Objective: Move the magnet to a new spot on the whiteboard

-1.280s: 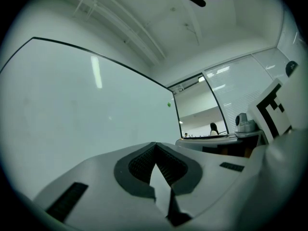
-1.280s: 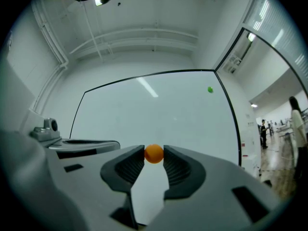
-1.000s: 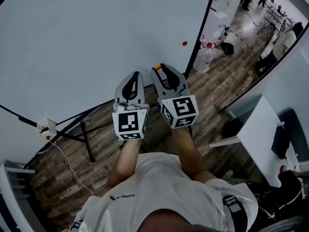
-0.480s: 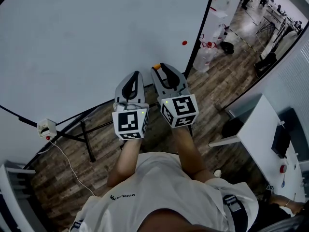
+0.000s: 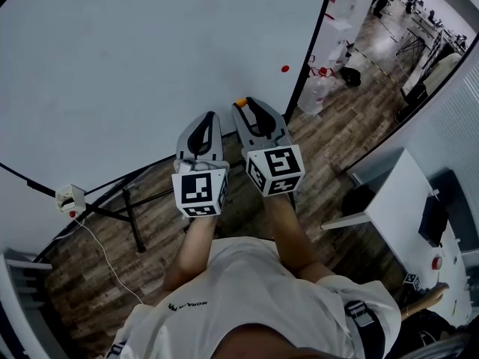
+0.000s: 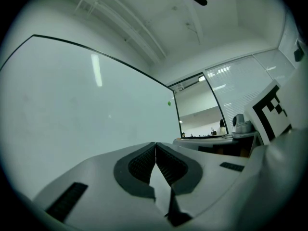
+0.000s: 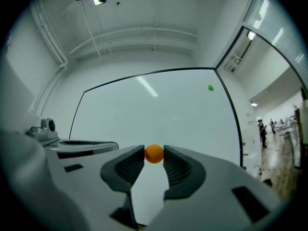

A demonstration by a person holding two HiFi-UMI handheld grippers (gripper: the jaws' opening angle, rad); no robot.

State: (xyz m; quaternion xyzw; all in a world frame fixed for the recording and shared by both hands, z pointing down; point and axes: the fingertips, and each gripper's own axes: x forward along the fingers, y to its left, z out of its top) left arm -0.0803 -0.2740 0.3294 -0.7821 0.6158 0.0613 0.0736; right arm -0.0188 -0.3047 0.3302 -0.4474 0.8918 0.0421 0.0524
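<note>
A large whiteboard (image 5: 150, 66) fills the upper left of the head view. My right gripper (image 5: 242, 106) is shut on a small orange ball-shaped magnet (image 5: 240, 102), pinched at the very fingertips just short of the board's lower edge. In the right gripper view the orange magnet (image 7: 154, 154) sits between the two dark pads, with the board behind it. My left gripper (image 5: 211, 116) hangs beside the right one, shut on nothing; its pads (image 6: 144, 163) meet. A second small magnet (image 5: 284, 69), red here, sticks near the board's right edge.
The whiteboard's black stand legs (image 5: 131, 212) spread over a wooden floor. A white power block with a cable (image 5: 71, 198) lies at the left. Water jugs (image 5: 318, 88) stand past the board's right edge. A white table (image 5: 404, 193) is at the right.
Both grippers stay where they were, the orange magnet still pinched. The head view has shifted slightly, and people at the far right have moved.
</note>
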